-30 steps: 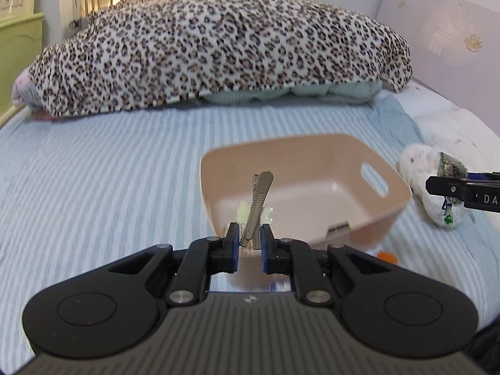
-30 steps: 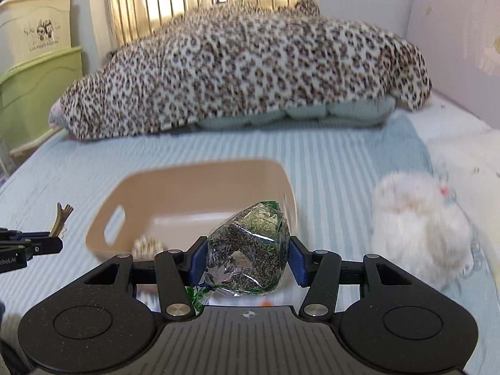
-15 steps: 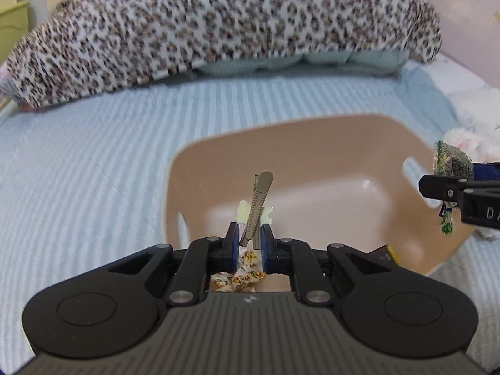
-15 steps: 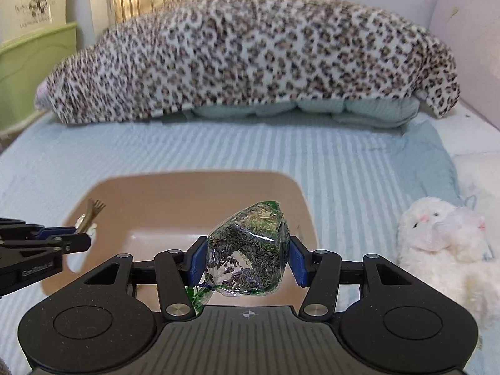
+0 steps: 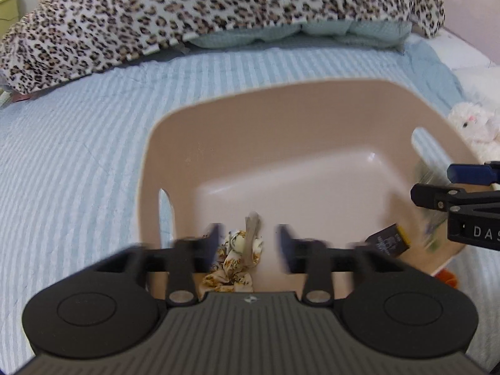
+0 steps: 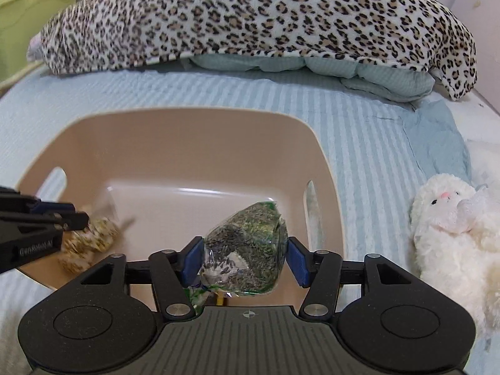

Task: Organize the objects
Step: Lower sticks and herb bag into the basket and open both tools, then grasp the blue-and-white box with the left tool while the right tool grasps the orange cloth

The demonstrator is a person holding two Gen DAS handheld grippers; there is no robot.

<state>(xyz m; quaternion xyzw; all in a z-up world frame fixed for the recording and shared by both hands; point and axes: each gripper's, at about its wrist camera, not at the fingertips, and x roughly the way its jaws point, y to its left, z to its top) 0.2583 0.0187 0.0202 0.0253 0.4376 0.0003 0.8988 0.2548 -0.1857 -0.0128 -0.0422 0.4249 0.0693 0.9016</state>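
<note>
Only right view shows right gripper (image 6: 245, 257) pinching bag (image 6: 247, 253); left gripper (image 5: 248, 243) spread above bin (image 5: 281, 118).

light: bright, soft daylight | shadows: faint | blur: left tongs (image 5: 248, 243) motion-smeared | edges: fisheye-curved, dark corners

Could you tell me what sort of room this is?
Most likely a bedroom: the beige bin sits on a striped blue bedspread, with a leopard-print blanket heaped behind and a white plush toy alongside.
</note>
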